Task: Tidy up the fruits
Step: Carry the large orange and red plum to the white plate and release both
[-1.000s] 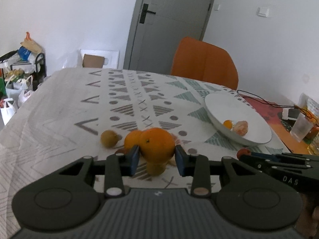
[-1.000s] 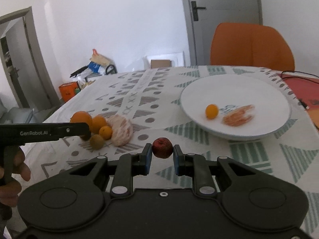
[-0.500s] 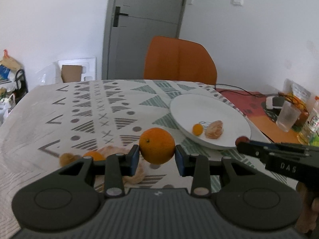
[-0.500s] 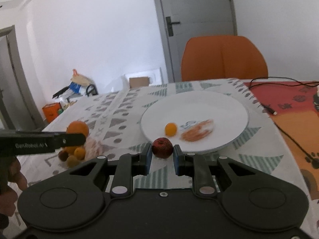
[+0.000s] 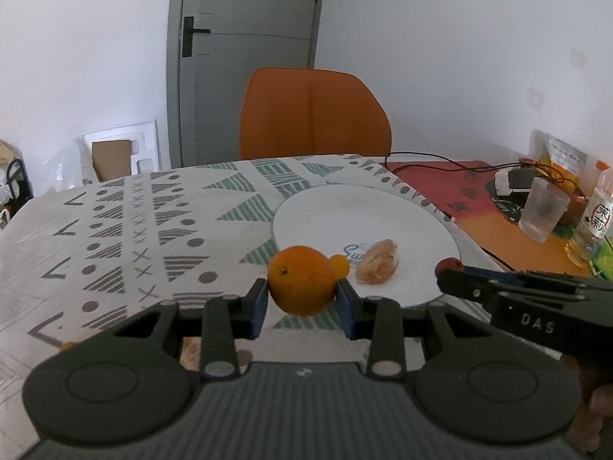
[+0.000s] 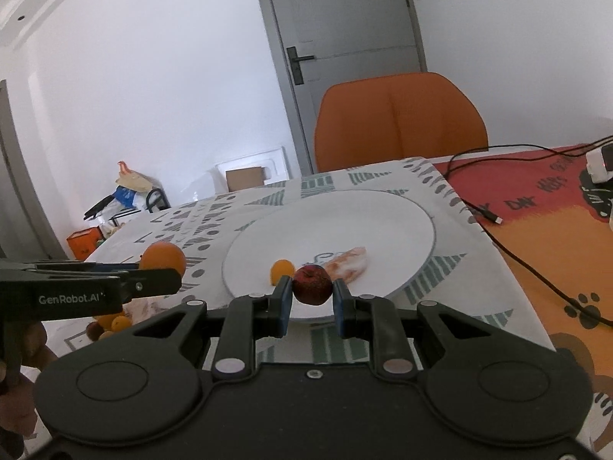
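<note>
Now your left gripper (image 5: 302, 301) is pinching a big orange (image 5: 300, 284) between its two blue pads, and the fruit hangs in the air in front of the near edge of the white plate (image 5: 367, 211). Your right gripper (image 6: 312, 299) is pressed together on a small dark red fruit (image 6: 312, 284), which looks like a small apple or a plum; I cannot tell which one. This red fruit is held above the near rim of the same plate.

On the plate you already have two things: a small orange fruit (image 6: 282, 269), round like a kumquat, and just beside it, to the right, a peeled citrus piece (image 5: 378, 267) with pale orange flesh. In the left wrist view the small orange fruit is half hidden behind the big orange.

The plate stands on a tablecloth (image 5: 153, 222) with grey and green triangles, dots and crosses. To the left of the plate, in the right wrist view, you can see a little pile of fruits (image 6: 115, 322) still on the cloth, partly hidden behind your left gripper.

Behind the table is an orange chair (image 5: 312, 115), and behind it a grey door (image 5: 245, 50). On the right side lie a red and orange mat (image 6: 555, 222), a black cable (image 6: 536, 264) and a plastic cup (image 5: 543, 211).
</note>
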{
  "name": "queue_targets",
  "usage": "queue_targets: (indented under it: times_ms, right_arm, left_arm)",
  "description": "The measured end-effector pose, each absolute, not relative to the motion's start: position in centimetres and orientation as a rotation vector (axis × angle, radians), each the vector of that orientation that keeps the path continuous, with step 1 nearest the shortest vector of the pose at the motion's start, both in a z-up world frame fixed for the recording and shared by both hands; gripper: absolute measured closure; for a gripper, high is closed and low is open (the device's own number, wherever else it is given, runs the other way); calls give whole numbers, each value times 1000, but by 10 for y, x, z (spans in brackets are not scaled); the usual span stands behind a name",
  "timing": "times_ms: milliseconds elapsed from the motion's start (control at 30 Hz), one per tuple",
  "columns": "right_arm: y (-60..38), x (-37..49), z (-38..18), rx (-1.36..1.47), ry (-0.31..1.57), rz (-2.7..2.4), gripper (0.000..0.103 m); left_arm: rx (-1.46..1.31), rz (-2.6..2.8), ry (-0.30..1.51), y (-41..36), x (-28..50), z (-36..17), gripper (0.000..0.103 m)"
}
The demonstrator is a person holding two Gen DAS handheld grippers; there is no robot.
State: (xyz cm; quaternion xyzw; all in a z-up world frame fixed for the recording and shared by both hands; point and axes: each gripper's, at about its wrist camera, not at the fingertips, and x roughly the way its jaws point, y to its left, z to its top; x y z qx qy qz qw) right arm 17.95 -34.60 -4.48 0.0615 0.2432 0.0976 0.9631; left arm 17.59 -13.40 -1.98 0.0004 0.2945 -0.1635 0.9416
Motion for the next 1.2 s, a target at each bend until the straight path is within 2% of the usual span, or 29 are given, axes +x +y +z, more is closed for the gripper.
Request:
queue_targets:
  times_ms: [367,433,600,933,1200]
  right_arm:
    - [-355,195,-51,152,493,163,81]
    - [-356,196,-53,157,493,154,75]
    - [-359,194,-55,153,505,149,69]
    - [-360,190,-54,148,508,142,65]
    - [-356,190,-52,141,506,143,55]
  left_arm:
    - [14,-349,591,-151,197,-19,66]
    - [15,-351,591,-152,202,-20,66]
    - [16,-344,600,-153,212,-22,66]
    - [32,-368,592,-164,224,-20,66]
    - [57,-339,567,-157,217,-17,55]
